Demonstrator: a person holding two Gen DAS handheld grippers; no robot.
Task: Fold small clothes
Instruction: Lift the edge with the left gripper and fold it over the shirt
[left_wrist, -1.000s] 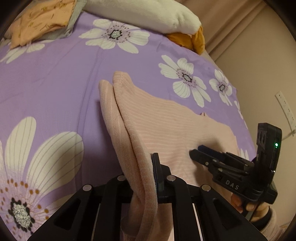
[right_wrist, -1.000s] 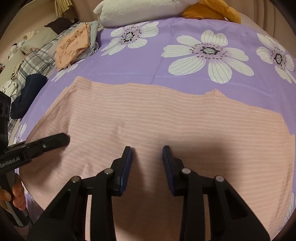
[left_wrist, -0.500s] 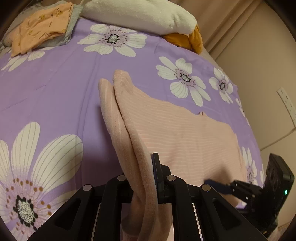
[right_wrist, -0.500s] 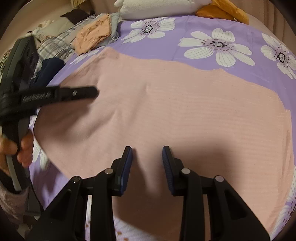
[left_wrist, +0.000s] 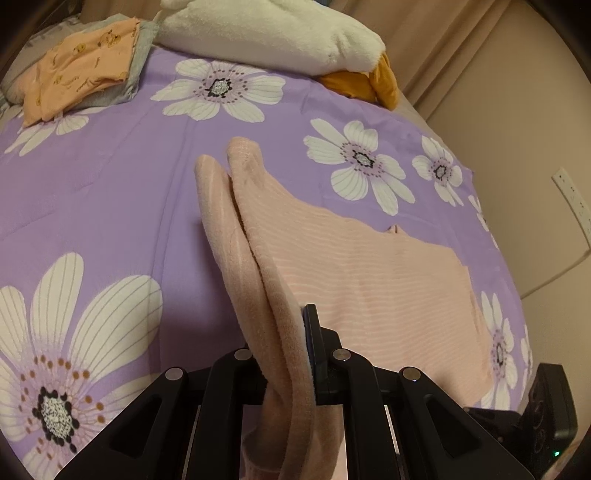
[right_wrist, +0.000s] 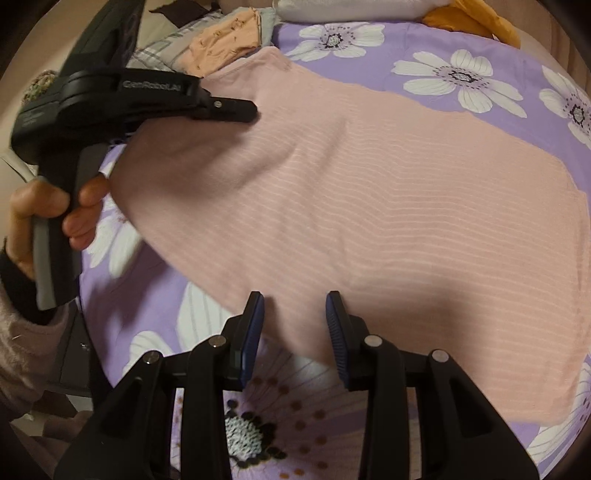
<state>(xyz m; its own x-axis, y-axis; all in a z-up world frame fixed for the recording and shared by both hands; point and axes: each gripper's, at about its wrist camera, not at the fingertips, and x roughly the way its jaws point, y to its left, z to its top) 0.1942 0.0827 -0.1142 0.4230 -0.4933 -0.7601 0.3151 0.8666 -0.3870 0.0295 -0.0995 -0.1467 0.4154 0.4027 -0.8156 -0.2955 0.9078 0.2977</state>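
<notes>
My left gripper (left_wrist: 295, 354) is clamped on the pink garment's (right_wrist: 369, 192) edge on the purple bedspread (left_wrist: 110, 184), my right gripper (right_wrist: 293, 321) hovers open over the near hem, which I judge it must grip next to fold.

A purple daisy-print bedspread (left_wrist: 110, 192) covered the bed — a white plush pillow (left_wrist: 266, 33) and mustard cloth (left_wrist: 373, 85) lay at its head.

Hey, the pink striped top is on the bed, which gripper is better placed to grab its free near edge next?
Probably the right gripper: its jaws are open and empty over the pink top's near edge. The left gripper is already shut on the top's other side.
</notes>
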